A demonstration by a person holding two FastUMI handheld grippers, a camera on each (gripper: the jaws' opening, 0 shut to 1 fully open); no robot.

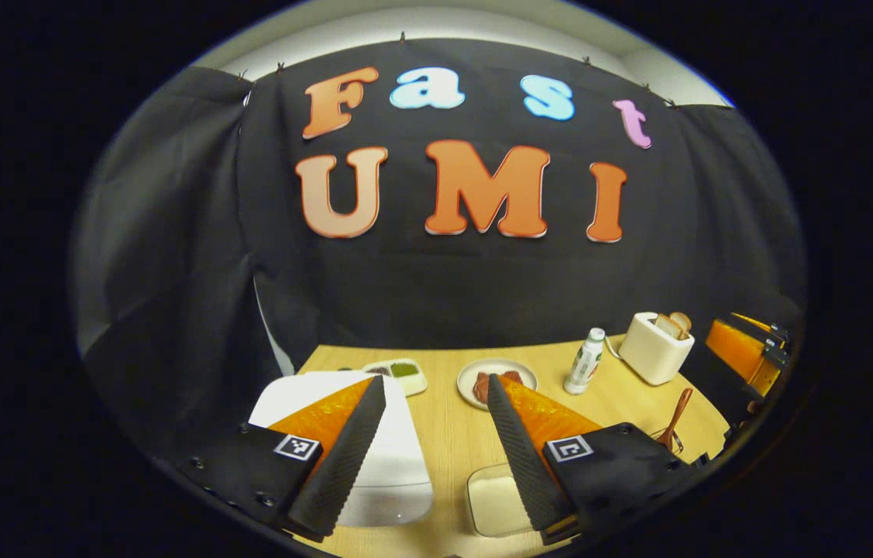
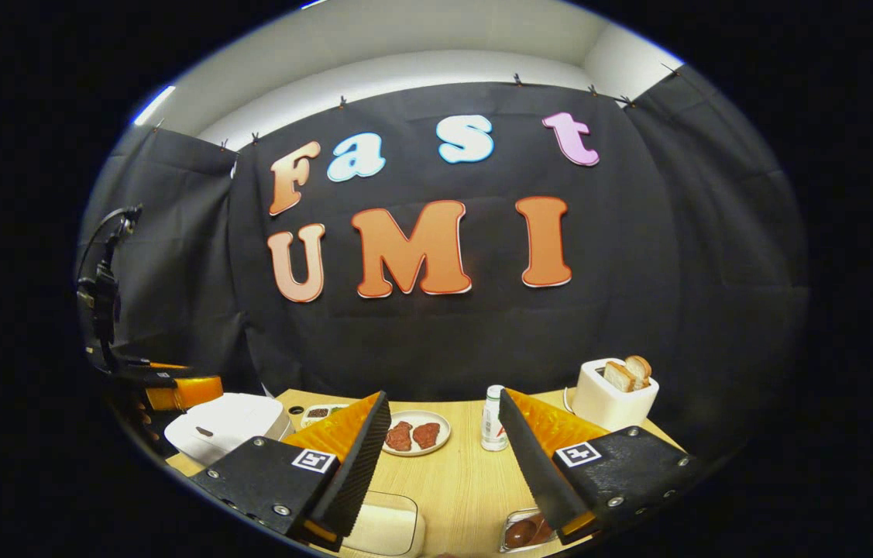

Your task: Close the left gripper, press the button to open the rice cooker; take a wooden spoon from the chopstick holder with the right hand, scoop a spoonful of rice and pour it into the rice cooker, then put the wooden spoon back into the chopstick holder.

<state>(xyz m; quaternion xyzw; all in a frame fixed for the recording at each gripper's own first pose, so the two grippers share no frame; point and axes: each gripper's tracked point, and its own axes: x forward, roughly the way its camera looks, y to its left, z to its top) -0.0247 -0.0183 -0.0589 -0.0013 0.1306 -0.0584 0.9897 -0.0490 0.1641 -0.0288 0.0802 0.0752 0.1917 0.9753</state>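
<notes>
Both tongs point(image 1: 436, 457) point(image 2: 444, 465) agape, empty.

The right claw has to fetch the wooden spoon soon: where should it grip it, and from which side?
Probably the upper handle of the spoon. It leans up out of the holder with its bowl down inside, so only the slim handle is free. Come from above, with the right claw, now open, closing across the handle, then lift along its tilt.

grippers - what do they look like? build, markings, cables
Both alike. Left gripper and right gripper: two long wedge-shaped fingers with ribbed inner faces, orange side panels, black bolted base plates, and a square black-and-white marker on each plate. In the right gripper view, a black cable loops above the left gripper's body.
</notes>
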